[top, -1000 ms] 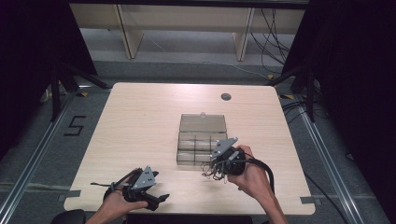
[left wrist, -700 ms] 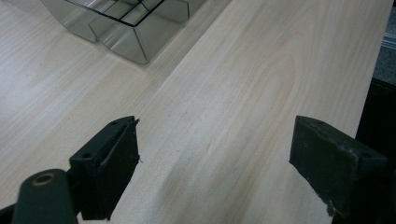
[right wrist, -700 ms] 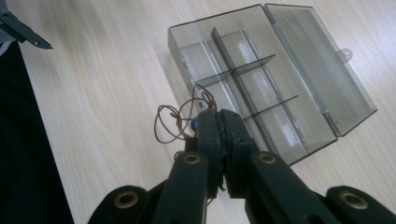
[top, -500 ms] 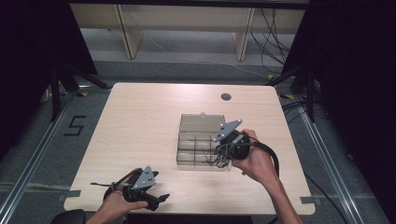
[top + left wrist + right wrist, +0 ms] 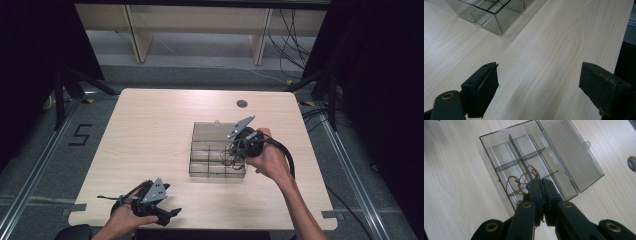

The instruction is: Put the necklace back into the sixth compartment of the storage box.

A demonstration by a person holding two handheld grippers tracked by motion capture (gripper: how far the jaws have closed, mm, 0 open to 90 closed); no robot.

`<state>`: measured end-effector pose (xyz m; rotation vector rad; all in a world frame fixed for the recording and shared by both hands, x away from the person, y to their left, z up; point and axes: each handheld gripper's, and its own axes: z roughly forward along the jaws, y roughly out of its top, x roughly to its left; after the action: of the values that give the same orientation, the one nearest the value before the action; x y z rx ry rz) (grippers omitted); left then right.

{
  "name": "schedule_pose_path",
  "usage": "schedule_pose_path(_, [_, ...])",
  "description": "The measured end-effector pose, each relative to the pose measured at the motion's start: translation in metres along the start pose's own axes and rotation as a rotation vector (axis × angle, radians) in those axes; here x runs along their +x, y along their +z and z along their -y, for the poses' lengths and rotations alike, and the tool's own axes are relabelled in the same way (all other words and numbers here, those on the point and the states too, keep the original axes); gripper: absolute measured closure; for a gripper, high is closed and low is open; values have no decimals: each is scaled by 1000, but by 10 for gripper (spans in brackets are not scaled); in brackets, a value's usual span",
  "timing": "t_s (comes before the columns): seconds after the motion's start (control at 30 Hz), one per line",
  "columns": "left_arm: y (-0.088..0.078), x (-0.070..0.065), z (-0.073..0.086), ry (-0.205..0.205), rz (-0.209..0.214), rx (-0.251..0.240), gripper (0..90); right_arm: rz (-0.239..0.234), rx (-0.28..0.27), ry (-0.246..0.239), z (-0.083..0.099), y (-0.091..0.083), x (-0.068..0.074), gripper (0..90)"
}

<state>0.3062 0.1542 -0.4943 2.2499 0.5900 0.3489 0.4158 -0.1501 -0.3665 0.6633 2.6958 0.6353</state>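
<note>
So, bench [image 5: 150, 130] first: pale wood, w/ a small dark round grommet [image 5: 242, 103] near the far edge. On it, right of centre, a clear plastic organiser box [image 5: 217, 161] split by dividers into compartments, its lid [image 5: 571, 152] hinged fully back and lying flat on the bench on the far side.

Right gripper [image 5: 541, 185] hangs over the box, jaws pinched fully together on a tangle of thin brown wire [image 5: 520, 182]. The loops dangle off the jaw tips, just above the compartments at the box's near-right part; can't tell whether the lowest loops touch a divider or the floor of a cell.

Left gripper [image 5: 539, 82] sits low at the bench's near-left edge, well apart from the box, jaws spread wide w/ nothing between them, only bare wood under them.

Step in hand, as I read it: the wire is being carried over the open box, prob. to be dropped into one cell. Next move calls for lining the bundle up inside a single compartment, lowering till the loops sit below the divider tops, then parting the jaws. Springy loops could catch on a divider or cling to the pads, so go slow.
</note>
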Motion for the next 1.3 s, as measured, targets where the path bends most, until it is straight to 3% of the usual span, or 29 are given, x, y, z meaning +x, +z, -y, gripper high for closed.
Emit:
schedule_pose_path(0.07, [0, 0, 0, 0, 0, 0, 151, 4, 1, 18, -1, 4, -3, 880])
schedule_pose_path(0.17, [0, 0, 0, -3, 2, -4, 152, -15, -2, 2, -1, 10, -8, 880])
schedule_pose_path(0.3, [0, -1, 0, -6, 7, -6, 151, -28, 16, 43, 2, 19, -11, 880])
schedule_pose_path(0.43, [0, 0, 0, -8, 6, -8, 151, -42, 24, 48, 7, 26, -15, 880])
schedule_pose_path(0.63, [0, 0, 0, -2, 1, -2, 152, -37, 46, 78, 15, 28, -17, 880])
schedule_pose_path(0.8, [0, 0, 0, -2, -4, -1, 151, -32, 53, 76, 15, 28, -17, 880])
schedule_pose_path(1.13, [0, 0, 0, -9, 9, -7, 151, -69, 62, 46, -2, 51, -15, 880])
schedule_pose_path(1.3, [-1, 0, 0, -8, 9, -5, 151, -71, 70, 63, 0, 56, -17, 880])
